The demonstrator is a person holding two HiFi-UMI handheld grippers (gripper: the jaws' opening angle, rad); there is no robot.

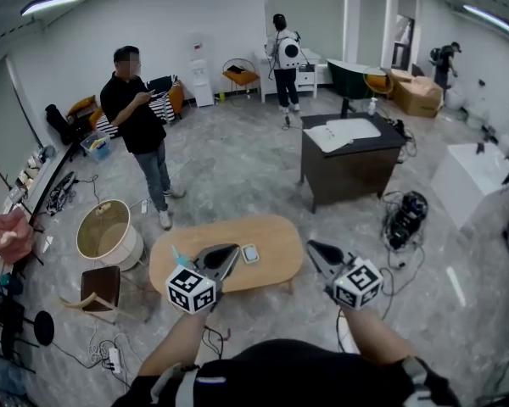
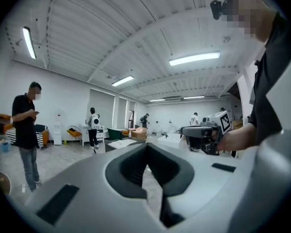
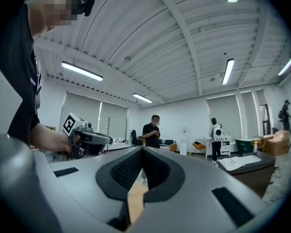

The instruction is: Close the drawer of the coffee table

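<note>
Head view, from the left: a round beige drum and a brown stool stand on the floor just beside the left end of the coffee table. A person in black stands behind that end, apart from it. The table is a wooden oval near the middle of the picture. Its long axis runs left to right, rising slightly toward the right, and a small square device lies on top. The drawer cannot be made out in any view. The left gripper and right gripper hang at the table's near side, their tips overlapping its near edge and right end. Behind on the right stands a dark desk, with cables on the floor beside it.

The left gripper view looks level across the room. Its 2 jaws meet with nothing between them, and the other gripper shows at its right. The right gripper view also shows its 2 jaws together, and only there does a tan strip of surface show through the slit below them.
</note>
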